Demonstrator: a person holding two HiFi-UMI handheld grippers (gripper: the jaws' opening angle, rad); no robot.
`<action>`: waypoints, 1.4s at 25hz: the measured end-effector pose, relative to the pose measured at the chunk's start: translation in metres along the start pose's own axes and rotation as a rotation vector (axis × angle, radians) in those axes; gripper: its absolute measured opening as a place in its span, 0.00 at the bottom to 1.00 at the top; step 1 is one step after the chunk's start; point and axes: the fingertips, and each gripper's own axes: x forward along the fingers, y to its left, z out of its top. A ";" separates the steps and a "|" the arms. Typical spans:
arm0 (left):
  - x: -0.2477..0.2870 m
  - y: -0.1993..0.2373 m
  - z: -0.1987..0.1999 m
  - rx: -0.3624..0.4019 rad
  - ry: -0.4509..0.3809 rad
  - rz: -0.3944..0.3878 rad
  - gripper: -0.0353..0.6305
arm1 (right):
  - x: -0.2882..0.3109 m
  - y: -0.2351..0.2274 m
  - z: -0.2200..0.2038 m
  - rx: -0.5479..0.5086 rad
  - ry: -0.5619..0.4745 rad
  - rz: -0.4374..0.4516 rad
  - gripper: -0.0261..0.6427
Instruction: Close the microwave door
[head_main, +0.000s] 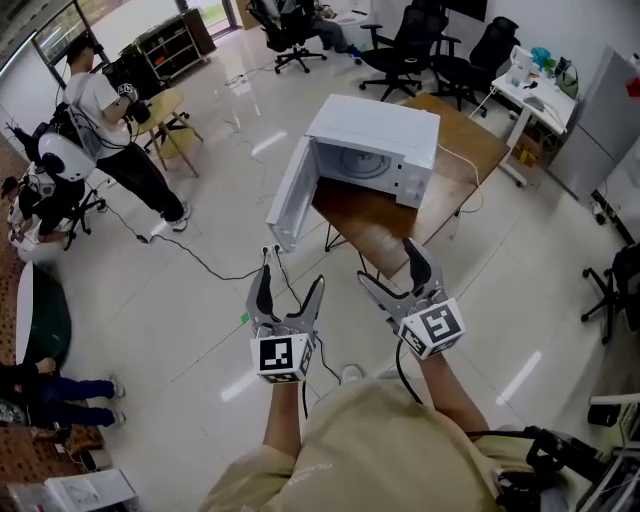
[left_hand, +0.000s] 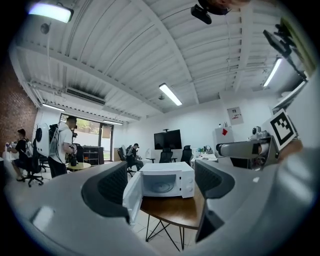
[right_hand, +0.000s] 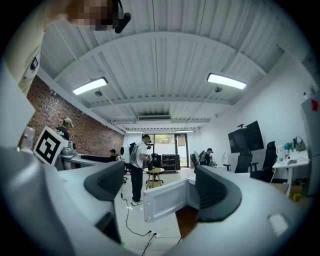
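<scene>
both claws stand open and empty, two jaws each, with nothing between the pads.

from the head view, my left claw (head_main: 292, 285) and right claw (head_main: 390, 265) reach forward side by side over glossy pale floor (head_main: 200, 300). each carries one cube (head_main: 280, 358) of black-and-white square markers at its base. ahead sits one boxy white microwave (head_main: 375, 135) on one rounded table (head_main: 375, 225) of brown wood with thin dark legs (head_main: 335, 240). its door (head_main: 290, 195) hangs wide open to the left, past the table edge and well apart from both claws. one person (head_main: 100, 120) in a white top stands far left.

in the left gripper view, my left claw (left_hand: 161, 182) frames the microwave (left_hand: 167, 182) between two smooth grey jaws with ribbed dark pads (left_hand: 112, 187). the flat door (left_hand: 131, 196) swings toward me, and one round plate (left_hand: 161, 186) shows inside.

in the right gripper view, my right claw (right_hand: 160, 185) frames the door's (right_hand: 165, 200) pale inner face, with a corner of the table (right_hand: 186, 220) below. two long ceiling lights (right_hand: 90, 86) glow overhead.
</scene>
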 end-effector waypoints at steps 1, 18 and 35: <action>0.008 0.002 -0.003 -0.004 0.002 -0.015 0.69 | 0.005 -0.005 -0.001 -0.001 0.003 -0.013 0.69; 0.154 0.003 -0.034 0.003 -0.014 -0.167 0.69 | 0.072 -0.114 -0.027 -0.003 -0.009 -0.119 0.69; 0.236 0.019 -0.068 0.005 0.065 -0.318 0.69 | 0.108 -0.171 -0.056 0.047 0.036 -0.172 0.60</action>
